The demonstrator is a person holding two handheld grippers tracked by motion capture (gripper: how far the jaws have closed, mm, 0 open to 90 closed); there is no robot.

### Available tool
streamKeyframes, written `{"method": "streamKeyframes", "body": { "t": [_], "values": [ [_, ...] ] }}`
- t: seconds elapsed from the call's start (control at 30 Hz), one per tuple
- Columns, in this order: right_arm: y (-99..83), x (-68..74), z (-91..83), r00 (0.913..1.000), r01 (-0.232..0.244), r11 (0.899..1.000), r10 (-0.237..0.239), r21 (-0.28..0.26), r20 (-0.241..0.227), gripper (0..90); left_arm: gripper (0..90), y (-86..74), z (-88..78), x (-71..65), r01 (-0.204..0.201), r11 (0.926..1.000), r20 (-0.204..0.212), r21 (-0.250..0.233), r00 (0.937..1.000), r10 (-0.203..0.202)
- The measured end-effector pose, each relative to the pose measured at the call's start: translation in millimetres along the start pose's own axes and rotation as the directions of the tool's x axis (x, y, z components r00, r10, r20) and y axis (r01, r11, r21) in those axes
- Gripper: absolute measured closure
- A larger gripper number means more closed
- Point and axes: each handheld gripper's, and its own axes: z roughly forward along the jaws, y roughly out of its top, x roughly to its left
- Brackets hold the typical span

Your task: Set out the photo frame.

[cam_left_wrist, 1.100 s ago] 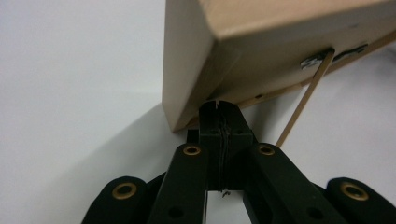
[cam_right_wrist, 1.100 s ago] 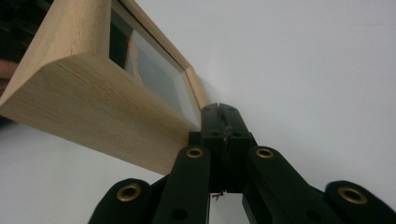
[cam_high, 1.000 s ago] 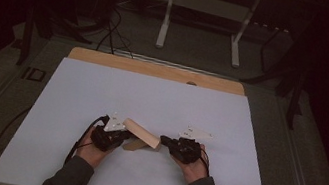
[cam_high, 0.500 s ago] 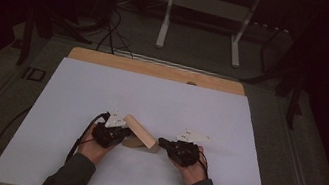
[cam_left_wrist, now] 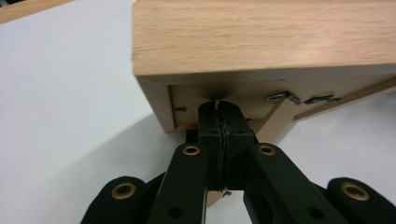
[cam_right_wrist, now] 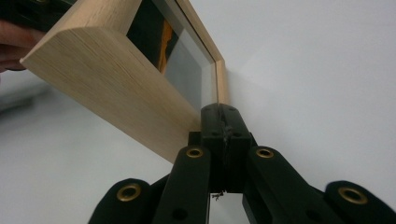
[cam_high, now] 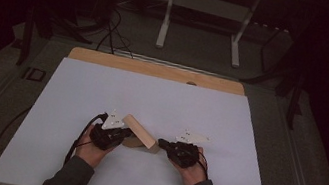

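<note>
I have a wooden frame [cam_high: 141,132] between my 2 grippers, near the front middle of the bench [cam_high: 161,97]. It stands tilted, its far-left end raised and its near-right end down by the sheet.

My left gripper [cam_high: 121,135] is at the frame's left end. In the left gripper view its fingers [cam_left_wrist: 209,122] are pressed together with no gap, their tips tucked against the frame's back [cam_left_wrist: 261,42], under the overhanging wood edge; small metal clips [cam_left_wrist: 280,97] sit on that back. I cannot tell whether anything thin is caught between them.

My right gripper [cam_high: 163,146] is at the frame's right end. In the right gripper view its fingers [cam_right_wrist: 212,122] are also together, tips against the low corner of the frame [cam_right_wrist: 116,79], beside its glass [cam_right_wrist: 184,65].

The bench is covered by a plain white sheet [cam_high: 199,113], smooth and unmarked, with a strip of bare wood [cam_high: 156,69] showing along the far edge. Beyond it the room is dark: grey floor [cam_high: 200,48], the pale legs of another stand [cam_high: 167,17] far behind, and black cables [cam_high: 111,33] trailing on the floor at far left. A cable [cam_high: 77,141] loops from my left gripper toward my sleeve [cam_high: 66,180].
</note>
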Motion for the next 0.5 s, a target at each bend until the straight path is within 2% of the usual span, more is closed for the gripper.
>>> {"method": "streamKeyframes", "body": {
  "t": [0.5],
  "values": [
    [1.6,9.4,0.5,0.9994,0.036,0.999,-0.036,0.011,-0.004,89.6,88.9,4.0,2.2,4.6,0.021,0.9998,-0.006,0.005,0.9998,-0.021]
  ]
}}
